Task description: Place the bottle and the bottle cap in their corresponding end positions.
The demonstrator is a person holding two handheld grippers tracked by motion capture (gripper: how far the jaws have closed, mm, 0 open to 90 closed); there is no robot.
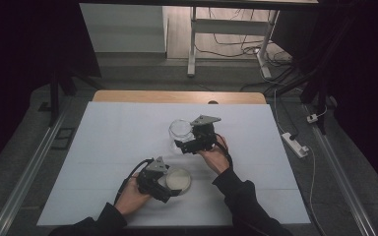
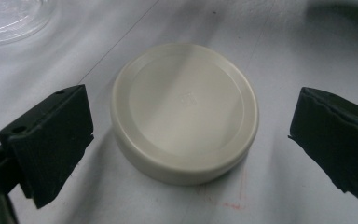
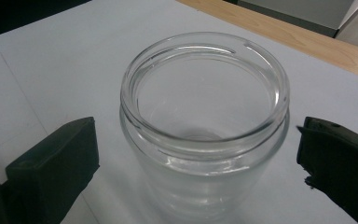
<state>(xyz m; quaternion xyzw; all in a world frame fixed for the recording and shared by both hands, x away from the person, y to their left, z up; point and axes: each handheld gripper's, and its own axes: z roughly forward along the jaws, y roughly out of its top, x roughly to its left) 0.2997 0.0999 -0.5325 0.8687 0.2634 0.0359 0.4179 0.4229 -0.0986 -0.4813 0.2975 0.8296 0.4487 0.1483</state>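
A clear glass jar [image 1: 179, 132] stands upright and empty near the middle of the white table. My right gripper [image 1: 187, 142] is open, its jaws on either side of the glass jar [image 3: 205, 130] without touching it. A cream round lid [image 1: 178, 179] lies flat on the table, nearer the front. My left gripper [image 1: 167, 186] is open too, its black jaws wide on both sides of the cream lid [image 2: 185, 109], with a gap at each side. A bit of the jar [image 2: 9, 18] shows at the top left of the left gripper view.
The white table cover [image 1: 108, 147] has free room to the left and right. A wooden table edge [image 1: 177, 96] runs along the back. A power strip [image 1: 295, 144] and cables lie on the floor at the right.
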